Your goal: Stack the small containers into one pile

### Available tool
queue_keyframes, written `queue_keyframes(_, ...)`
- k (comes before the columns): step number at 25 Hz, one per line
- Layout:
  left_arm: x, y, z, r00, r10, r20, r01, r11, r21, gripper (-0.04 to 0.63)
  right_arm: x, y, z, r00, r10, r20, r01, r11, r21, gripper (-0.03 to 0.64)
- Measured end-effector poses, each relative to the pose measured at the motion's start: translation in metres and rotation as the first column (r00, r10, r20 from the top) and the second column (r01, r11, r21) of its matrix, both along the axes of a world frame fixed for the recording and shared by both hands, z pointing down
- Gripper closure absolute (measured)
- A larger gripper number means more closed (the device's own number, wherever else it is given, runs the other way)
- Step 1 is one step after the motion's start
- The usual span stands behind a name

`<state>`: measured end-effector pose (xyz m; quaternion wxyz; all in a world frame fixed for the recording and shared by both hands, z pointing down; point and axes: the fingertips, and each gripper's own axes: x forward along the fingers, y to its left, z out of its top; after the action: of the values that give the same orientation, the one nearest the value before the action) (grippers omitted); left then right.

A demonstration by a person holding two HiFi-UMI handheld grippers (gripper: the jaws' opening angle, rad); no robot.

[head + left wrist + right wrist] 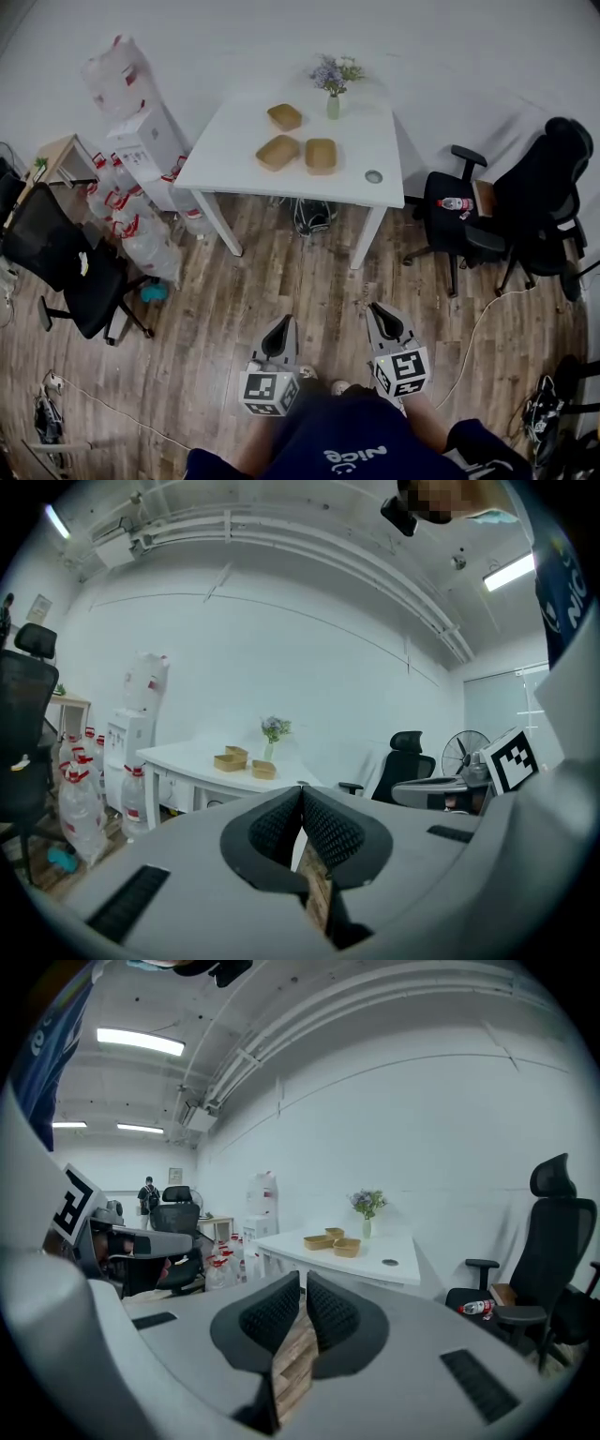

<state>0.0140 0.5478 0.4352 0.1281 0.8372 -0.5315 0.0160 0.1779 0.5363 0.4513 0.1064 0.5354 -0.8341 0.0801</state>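
Left gripper (280, 323), right gripper (379, 309) clenched, empty; risk: arriving unopened, shoving containers (277, 152) across desk (225, 150) into vase (333, 107).

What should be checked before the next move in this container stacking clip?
1. Jaws of left gripper together, nothing between: ok.
2. Jaws of right gripper together, nothing between: ok.
3. All in sight on the table, back container, left container, right container: ok.
4. One pile: not ok, all three lie apart.
5. Table within reach: not ok, it stands far ahead.
6. Vase apart from the containers: ok.
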Motion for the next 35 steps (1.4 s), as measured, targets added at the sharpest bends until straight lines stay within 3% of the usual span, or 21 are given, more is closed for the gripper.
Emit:
queue_keyframes(5, -0.010, -0.027, 0.005, 0.991, 0.080, 0.106, -0.084, 0.996, 0.037, 0.577, -0.010, -0.024, 0.013, 0.998, 0.057, -0.041, -0.058, 0.997, -0.045, 0.562)
queue_keyframes(11, -0.029, -0.052, 0.001, 0.987, 0.124, 0.101, -0.129, 0.990, 0.050, 0.577, -0.033, -0.040, 0.003, 0.998, 0.066, 0.011, -0.066, 0.998, 0.008, 0.561)
queue_keyframes(18, -0.044, -0.056, 0.009, 0.987, 0.131, 0.096, -0.134, 0.991, 0.026, 0.577, -0.046, -0.047, -0.002, 0.997, 0.067, 0.031, -0.068, 0.997, 0.026, 0.562)
queue_keyframes(22, -0.050, -0.066, 0.021, 0.993, 0.088, 0.075, -0.088, 0.996, 0.006, 0.577, -0.048, -0.063, 0.006, 0.999, 0.037, 0.027, -0.038, 0.999, 0.016, 0.562)
queue_keyframes(35, -0.023, -0.167, 0.021, 0.995, 0.048, 0.082, -0.049, 0.999, 0.002, 0.577, -0.029, -0.180, 0.018, 0.997, -0.055, 0.055, 0.056, 0.998, -0.020, 0.561)
